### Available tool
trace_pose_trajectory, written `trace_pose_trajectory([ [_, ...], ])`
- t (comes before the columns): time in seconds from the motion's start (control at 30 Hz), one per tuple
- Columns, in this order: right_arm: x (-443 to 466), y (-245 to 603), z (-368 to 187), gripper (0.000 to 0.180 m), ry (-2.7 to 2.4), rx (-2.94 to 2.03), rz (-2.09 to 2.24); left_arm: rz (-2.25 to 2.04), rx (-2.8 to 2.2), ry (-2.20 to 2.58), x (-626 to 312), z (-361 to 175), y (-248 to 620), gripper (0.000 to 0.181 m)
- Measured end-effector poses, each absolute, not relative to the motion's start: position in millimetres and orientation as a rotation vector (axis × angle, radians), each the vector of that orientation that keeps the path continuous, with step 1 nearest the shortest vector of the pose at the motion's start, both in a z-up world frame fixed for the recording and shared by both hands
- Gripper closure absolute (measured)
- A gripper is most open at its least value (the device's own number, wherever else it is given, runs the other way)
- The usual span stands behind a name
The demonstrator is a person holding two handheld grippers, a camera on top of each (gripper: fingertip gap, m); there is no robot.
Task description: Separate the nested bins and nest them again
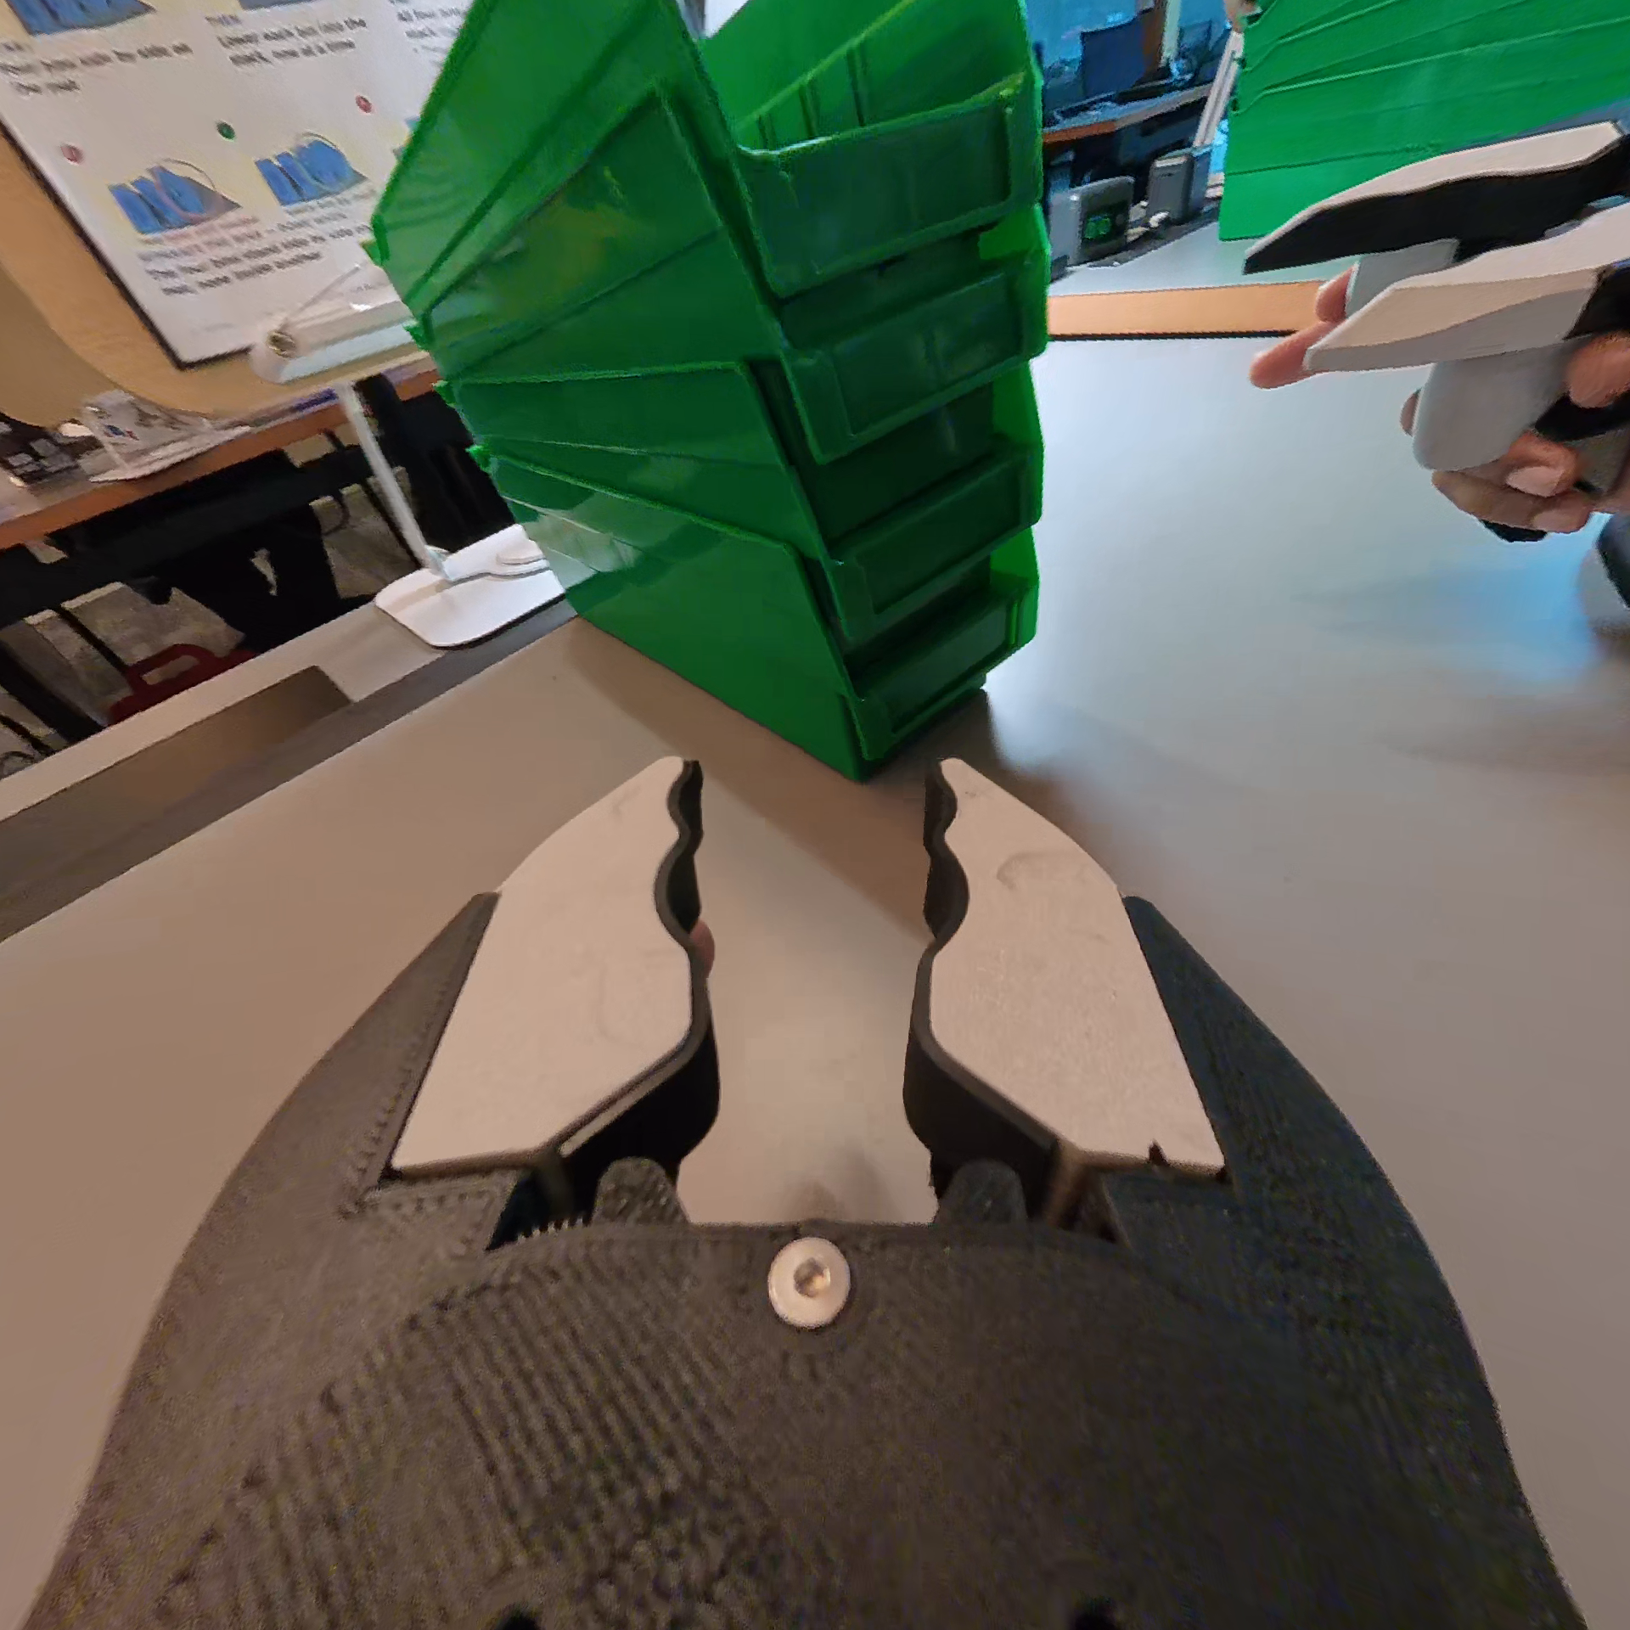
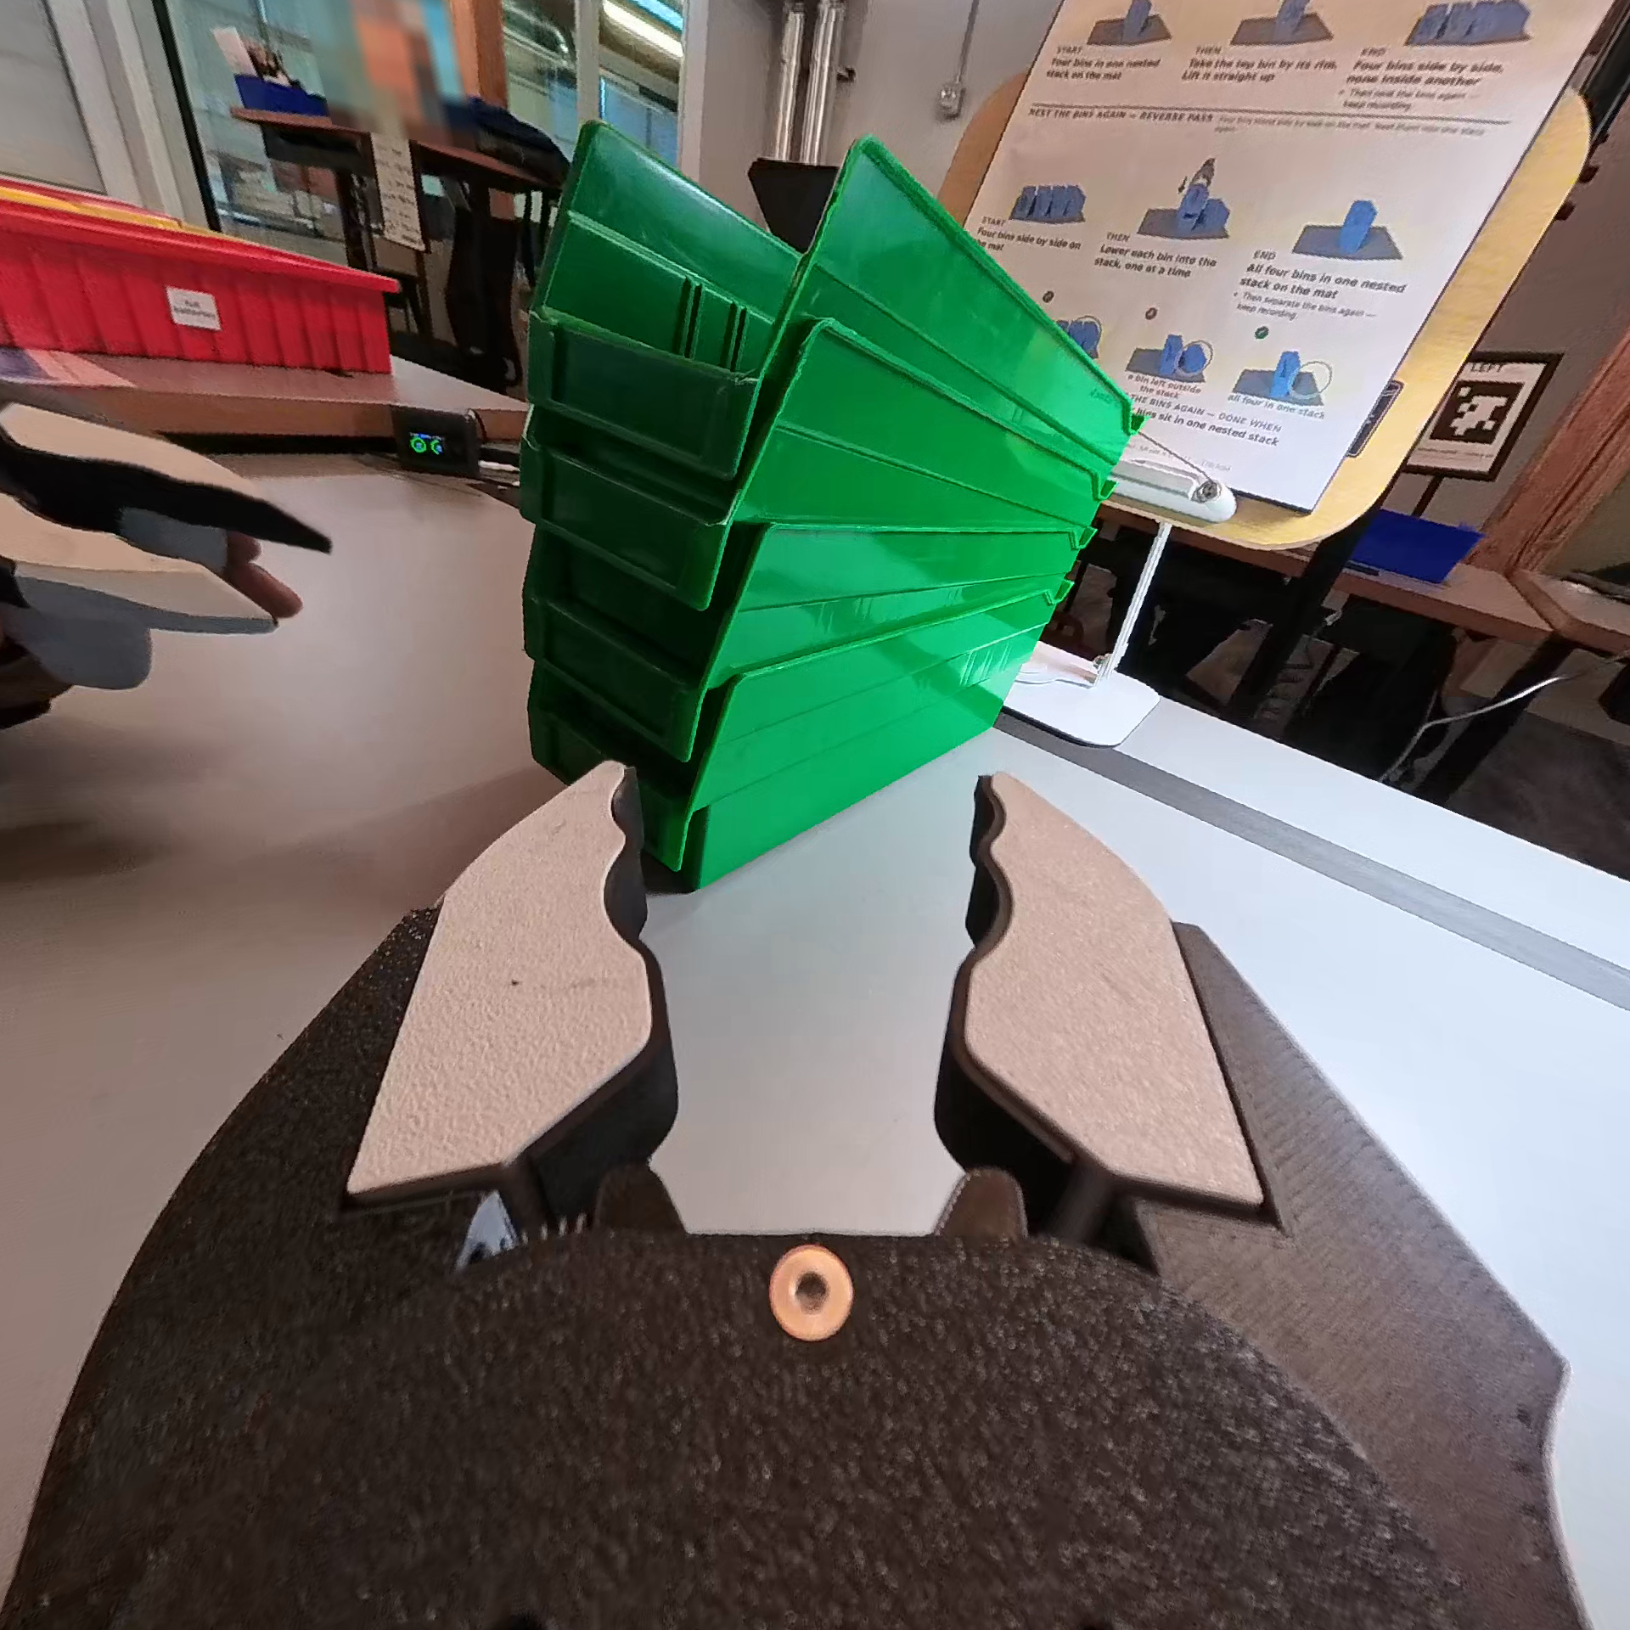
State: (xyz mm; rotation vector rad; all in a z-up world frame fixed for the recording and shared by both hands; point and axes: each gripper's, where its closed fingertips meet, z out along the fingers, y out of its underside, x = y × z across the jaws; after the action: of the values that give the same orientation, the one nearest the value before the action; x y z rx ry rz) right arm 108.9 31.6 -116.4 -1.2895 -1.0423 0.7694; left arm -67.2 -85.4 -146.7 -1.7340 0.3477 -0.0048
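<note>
Green plastic dominates both views: a stack of nested green bins (image 1: pixel 750 423) stands on the pale grey table (image 1: pixel 1235 706), each bin seated in the one below, the upper ones fanned out and tilted so their open fronts step upward. Going left to right in the left wrist view, an instruction poster (image 1: pixel 203 159) leans on a white stand (image 1: pixel 459 609) at the table's far left edge, then comes the stack in the middle, and at the far right the right gripper (image 1: pixel 1279 304) is in the air, held by a person's hand (image 1: pixel 1517 459), with a second green stack (image 1: pixel 1411 115) behind it. In the foreground the left gripper (image 1: pixel 811 776) is released, its jaws parted with bare table showing between them, the tips just short of the bottom bin's near corner and not touching it. In the right wrist view, from the left, a red tray (image 2: pixel 176 309) sits on a far bench, and the left gripper (image 2: pixel 295 578) appears blurred at the left edge; the nested bins (image 2: pixel 794 529) fill the centre, and the poster (image 2: pixel 1279 220) stands to the right. The right gripper (image 2: pixel 803 785) is likewise released, jaws spread wide, holding nothing; its left fingertip overlaps the bottom bin's front corner in the view, though I cannot tell whether it touches.
</note>
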Motion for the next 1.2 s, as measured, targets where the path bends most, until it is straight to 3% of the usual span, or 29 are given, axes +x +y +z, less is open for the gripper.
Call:
trace_pose_trajectory([
  [0.2,108.6,32.7,-117.2,0.107,-1.040,-1.296,0.762,-0.049,-1.732,0.433,-34.8,-141.9,-78.2,0.135],
  [0.6,108.7,33.5,-121.6,0.106,-1.050,-1.320,0.773,0.242,-1.754,0.988,12.5,-42.8,-21.7,0.139],
  [1.03,113.1,37.3,-120.9,0.106,-1.044,-1.338,0.795,0.530,-2.259,1.536,-5.1,-86.2,33.1,0.132],
  [1.2,116.1,34.0,-115.7,0.107,-1.040,-1.323,0.808,0.431,-2.385,1.570,-6.8,-95.0,28.3,0.138],
])
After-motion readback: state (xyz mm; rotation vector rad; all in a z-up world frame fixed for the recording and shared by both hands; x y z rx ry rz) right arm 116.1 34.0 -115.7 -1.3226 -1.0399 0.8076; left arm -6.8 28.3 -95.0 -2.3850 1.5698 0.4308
